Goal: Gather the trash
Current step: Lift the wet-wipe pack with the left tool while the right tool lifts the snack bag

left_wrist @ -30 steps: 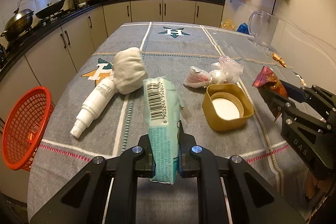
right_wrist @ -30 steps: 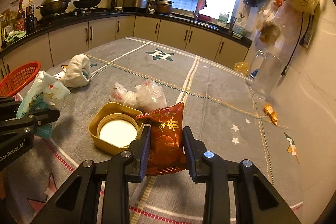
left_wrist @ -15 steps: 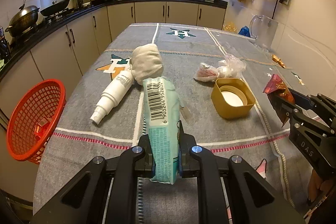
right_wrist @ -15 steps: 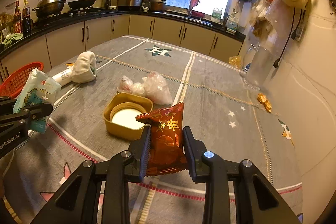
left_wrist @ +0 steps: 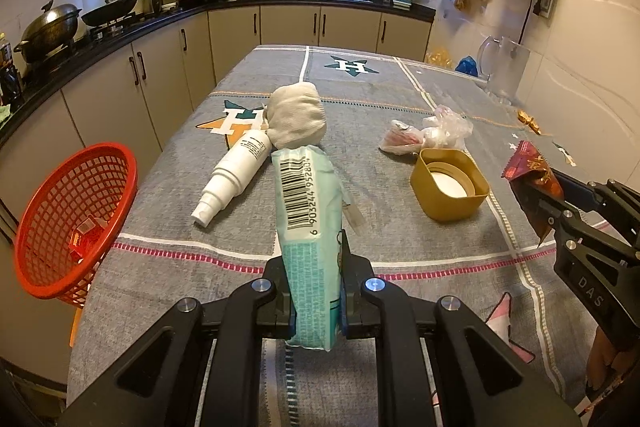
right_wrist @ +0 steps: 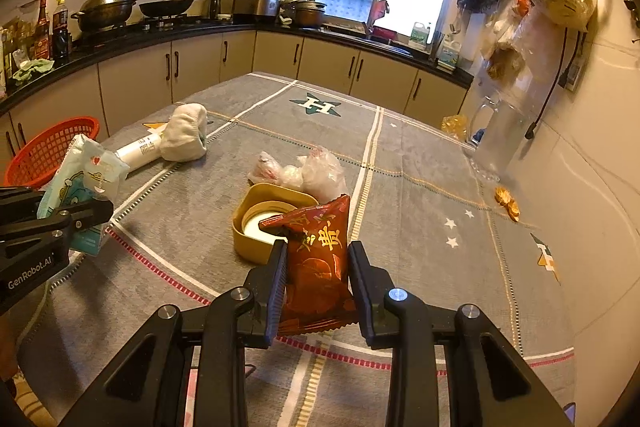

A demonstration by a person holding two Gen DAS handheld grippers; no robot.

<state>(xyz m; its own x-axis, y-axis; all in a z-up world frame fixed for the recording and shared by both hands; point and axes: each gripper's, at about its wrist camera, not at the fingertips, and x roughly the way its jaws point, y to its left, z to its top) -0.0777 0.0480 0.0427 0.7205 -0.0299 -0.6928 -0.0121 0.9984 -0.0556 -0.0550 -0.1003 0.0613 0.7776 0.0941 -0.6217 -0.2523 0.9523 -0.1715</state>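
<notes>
Left claw pinching teal tissue pack; right claw pinching red snack wrapper.

Both grippers are matte black plastic — the left gripper and right gripper have angular, cut-out arms, silver screw heads, ribbed jaws — white lettering "GenRobot.AI" and "DAS".

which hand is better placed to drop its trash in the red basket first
Left, probably. The left gripper holds the teal packet, and the red basket sits just off the table's left edge. The right gripper with the red wrapper is farther away.
</notes>
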